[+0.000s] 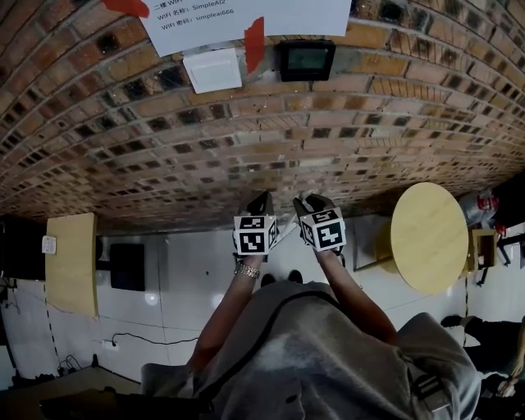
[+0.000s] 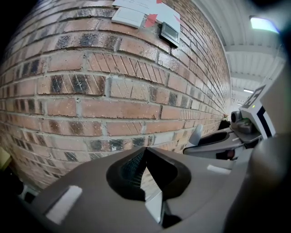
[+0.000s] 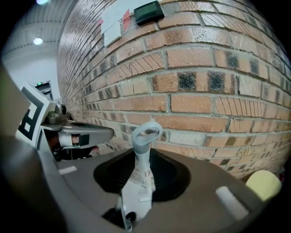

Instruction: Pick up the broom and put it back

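The broom shows only as its white and grey handle [image 3: 146,134], whose looped end pokes out past my right gripper [image 3: 144,159] toward the brick wall [image 3: 204,104]. That gripper is shut on the handle. From the left gripper view, the same looped end [image 2: 196,135] juts out of the right gripper [image 2: 218,142]. My left gripper [image 2: 145,152] is shut, tips touching, close to the wall. In the head view both grippers, left [image 1: 262,203] and right [image 1: 310,202], sit side by side at the wall's foot, a strip of handle [image 1: 285,233] between them. The broom head is hidden.
A round wooden table [image 1: 431,238] stands to the right by the wall. A wooden panel [image 1: 72,262] and a black box [image 1: 127,267] are at the left. On the wall hang a paper notice [image 1: 246,16], a white plate [image 1: 212,70] and a black display [image 1: 306,59].
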`<action>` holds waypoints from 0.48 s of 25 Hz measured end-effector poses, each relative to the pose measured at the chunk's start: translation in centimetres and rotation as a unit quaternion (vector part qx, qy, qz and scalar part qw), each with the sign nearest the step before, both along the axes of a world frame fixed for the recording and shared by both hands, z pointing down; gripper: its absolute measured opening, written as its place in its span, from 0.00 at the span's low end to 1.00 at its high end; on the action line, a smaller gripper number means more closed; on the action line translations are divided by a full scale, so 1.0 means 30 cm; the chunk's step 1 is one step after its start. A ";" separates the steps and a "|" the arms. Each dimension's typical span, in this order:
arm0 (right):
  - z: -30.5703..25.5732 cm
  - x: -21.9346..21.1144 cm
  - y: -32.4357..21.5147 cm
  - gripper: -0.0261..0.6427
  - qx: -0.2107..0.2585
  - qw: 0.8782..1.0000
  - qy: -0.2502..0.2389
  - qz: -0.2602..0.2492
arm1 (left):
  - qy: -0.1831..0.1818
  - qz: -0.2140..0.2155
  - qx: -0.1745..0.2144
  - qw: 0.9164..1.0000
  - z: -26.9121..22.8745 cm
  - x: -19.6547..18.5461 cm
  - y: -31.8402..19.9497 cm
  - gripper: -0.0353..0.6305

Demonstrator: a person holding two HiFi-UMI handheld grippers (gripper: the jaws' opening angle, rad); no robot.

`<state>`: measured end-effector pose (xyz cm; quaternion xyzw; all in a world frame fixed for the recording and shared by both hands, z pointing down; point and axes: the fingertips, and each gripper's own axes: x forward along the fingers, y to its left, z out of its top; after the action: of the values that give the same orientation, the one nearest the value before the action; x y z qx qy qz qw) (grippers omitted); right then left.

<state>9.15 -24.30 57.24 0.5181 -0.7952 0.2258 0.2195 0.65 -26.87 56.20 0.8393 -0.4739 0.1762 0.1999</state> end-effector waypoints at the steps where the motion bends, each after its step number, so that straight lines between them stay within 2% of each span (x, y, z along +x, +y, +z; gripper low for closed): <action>1: 0.006 0.003 0.004 0.19 -0.002 1.000 0.000 0.001 | -0.001 -0.002 -0.001 1.000 0.004 -0.007 0.001 0.05; 6: 0.127 0.023 -0.017 0.19 -0.035 0.999 0.003 0.009 | -0.003 -0.013 -0.009 1.000 0.022 -0.032 0.014 0.05; 12: 0.422 0.006 -0.127 0.19 -0.096 0.995 0.033 0.001 | -0.008 -0.031 -0.020 0.999 0.050 -0.077 0.053 0.05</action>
<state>9.32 -28.10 69.91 0.5028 -0.7617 0.2836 0.2943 -1.65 -25.27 57.71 0.8188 -0.4974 0.1864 0.2179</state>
